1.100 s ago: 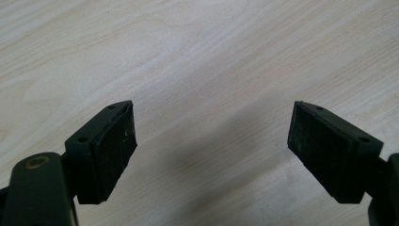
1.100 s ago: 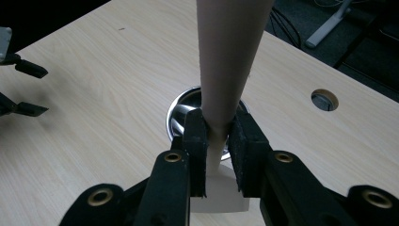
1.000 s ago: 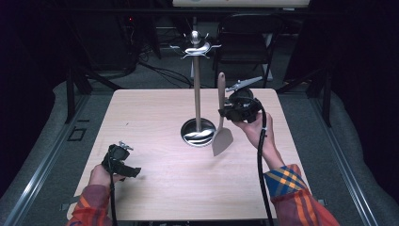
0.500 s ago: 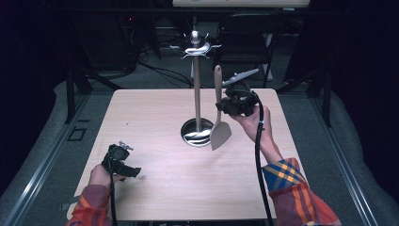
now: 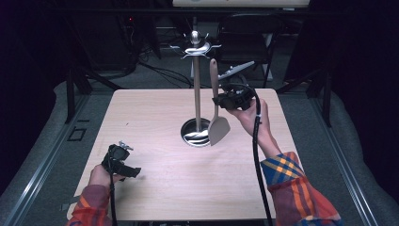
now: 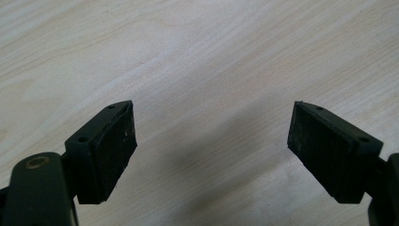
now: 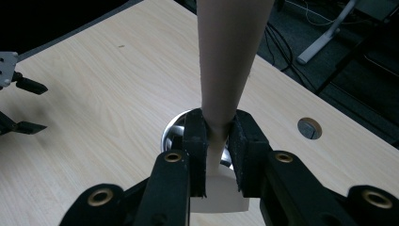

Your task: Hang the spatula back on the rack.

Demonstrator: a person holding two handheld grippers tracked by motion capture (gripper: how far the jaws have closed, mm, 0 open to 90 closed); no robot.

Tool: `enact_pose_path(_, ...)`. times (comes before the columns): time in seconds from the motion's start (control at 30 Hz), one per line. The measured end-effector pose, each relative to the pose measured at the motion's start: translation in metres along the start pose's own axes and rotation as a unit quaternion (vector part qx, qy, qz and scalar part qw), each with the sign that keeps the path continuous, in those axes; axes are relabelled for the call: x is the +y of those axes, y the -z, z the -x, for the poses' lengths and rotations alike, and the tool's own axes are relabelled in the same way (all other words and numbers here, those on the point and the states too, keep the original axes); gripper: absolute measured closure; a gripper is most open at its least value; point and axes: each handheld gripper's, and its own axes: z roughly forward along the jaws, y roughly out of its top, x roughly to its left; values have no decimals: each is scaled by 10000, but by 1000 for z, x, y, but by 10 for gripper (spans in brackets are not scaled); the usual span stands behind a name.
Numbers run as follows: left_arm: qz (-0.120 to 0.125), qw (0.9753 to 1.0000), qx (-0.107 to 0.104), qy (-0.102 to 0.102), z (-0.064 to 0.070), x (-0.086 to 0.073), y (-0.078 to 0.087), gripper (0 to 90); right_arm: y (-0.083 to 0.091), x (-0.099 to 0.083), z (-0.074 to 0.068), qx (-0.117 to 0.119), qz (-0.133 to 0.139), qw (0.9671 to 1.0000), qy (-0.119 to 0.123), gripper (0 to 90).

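Stand just left of spatula in R gripper.

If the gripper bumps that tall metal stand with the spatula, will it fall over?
Probably not easily. The stand has a wide round base sitting flat on the table, which likely keeps it steady. But its pole is tall and thin with hooks at the top, so a hard knock up high might tip it. The spatula, clamped in the right gripper, looks stiff.

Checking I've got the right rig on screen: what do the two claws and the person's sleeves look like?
Both the left claw and right claw are black, with flat rectangular pads and brass-coloured pivot pins. A thick black cable trails from each. The sleeves are plaid in red, orange and blue.
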Motion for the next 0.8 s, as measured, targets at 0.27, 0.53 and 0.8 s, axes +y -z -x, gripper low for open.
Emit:
enact_pose_path(0.27, 0, 10000, 0, -4, 0, 0, 0, 159, 0, 8, 1, 0, -36, 10000, 29, 774)
enact_pose_path(0.53, 2, 10000, 0, -9, 0, 0, 0, 159, -3, 12, 2, -17, -66, 10000, 30, 774)
enact_pose_path(0.8, -4, 10000, -2, -19, 0, 0, 0, 159, -1, 17, 0, -27, -59, 9999, 94, 773)
